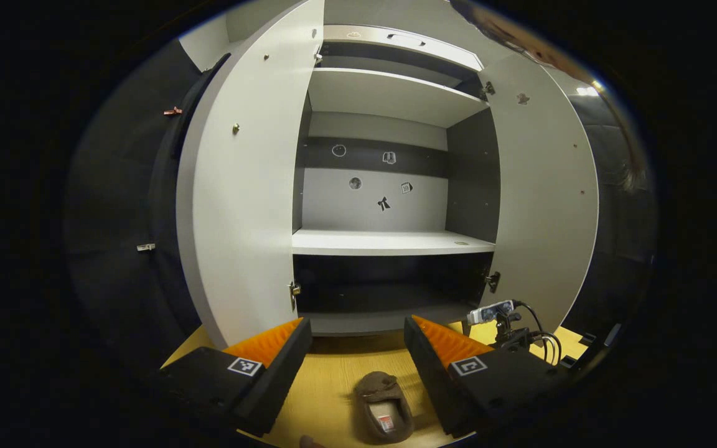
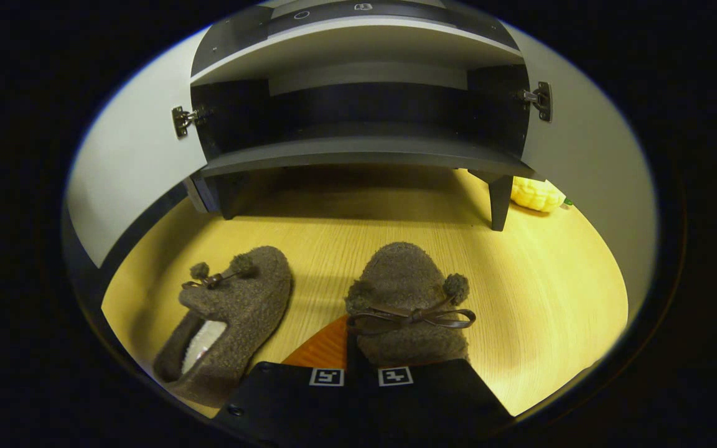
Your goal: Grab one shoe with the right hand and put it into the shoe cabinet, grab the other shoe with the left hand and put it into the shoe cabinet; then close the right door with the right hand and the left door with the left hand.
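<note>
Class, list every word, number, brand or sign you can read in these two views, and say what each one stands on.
No text reads clearly.
Stickers on the cabinet's back panel: too small to read.
Insole label in the slipper: blurred.
Square markers on the left gripper: coded patterns, no words.
</note>
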